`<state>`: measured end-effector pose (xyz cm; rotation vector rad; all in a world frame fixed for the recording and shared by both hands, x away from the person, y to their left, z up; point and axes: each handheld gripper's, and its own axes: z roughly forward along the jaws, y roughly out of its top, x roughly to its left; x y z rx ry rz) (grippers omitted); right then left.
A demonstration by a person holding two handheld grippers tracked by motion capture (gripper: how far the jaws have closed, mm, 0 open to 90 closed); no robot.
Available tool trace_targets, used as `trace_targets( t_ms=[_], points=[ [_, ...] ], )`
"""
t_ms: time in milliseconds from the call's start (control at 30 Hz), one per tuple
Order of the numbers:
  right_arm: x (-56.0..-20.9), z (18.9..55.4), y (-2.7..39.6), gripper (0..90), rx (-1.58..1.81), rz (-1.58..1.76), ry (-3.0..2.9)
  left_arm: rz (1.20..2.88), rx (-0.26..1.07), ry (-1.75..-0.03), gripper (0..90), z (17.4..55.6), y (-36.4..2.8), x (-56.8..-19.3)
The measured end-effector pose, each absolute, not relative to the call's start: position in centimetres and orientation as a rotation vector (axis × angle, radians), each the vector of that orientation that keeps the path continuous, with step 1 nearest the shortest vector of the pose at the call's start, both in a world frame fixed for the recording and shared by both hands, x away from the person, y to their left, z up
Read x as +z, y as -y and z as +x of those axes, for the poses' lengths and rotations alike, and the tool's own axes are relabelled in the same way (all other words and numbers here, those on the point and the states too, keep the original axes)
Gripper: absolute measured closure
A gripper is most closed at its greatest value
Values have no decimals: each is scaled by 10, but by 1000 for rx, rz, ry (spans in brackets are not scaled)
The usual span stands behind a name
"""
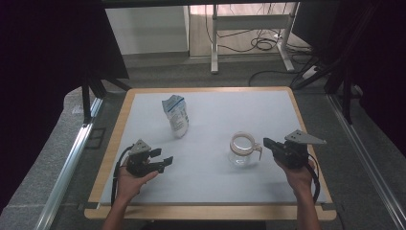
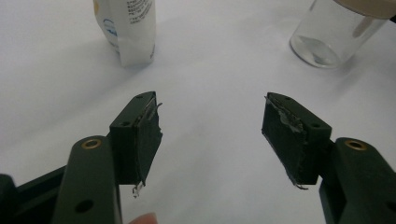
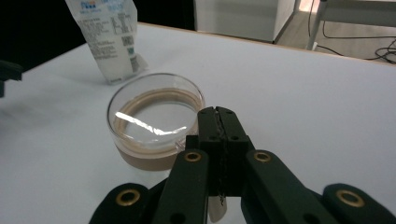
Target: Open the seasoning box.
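A clear glass jar [image 1: 244, 152] with a tan rubber ring stands open on the white table, right of centre. My right gripper [image 1: 265, 143] is shut, and its tips lie against the jar's right rim. In the right gripper view the jaws [image 3: 218, 114] meet with nothing visible between them, beside the jar [image 3: 154, 126]. A white and blue pouch [image 1: 176, 115] stands upright at the back left. My left gripper [image 1: 163, 163] rests near the front left, open and empty. Its view looks between its jaws [image 2: 212, 116] toward the pouch [image 2: 128, 28] and the jar [image 2: 327, 37].
The white mat sits in a wooden table frame [image 1: 115, 143]. Beyond the far edge are grey floor, a desk's legs [image 1: 214, 43] and loose cables [image 1: 263, 43]. Metal rails run along both sides of the table.
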<state>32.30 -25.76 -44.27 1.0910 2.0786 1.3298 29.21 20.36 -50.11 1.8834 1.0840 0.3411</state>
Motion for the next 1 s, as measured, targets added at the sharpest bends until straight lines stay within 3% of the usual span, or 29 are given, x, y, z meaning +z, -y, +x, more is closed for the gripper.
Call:
trace_targets(
  t_ms=[1000],
  points=[
    [-451,328,242,895,1274,1059,-2098,1909,273,-1063,328,294,-191,-512]
  ],
)
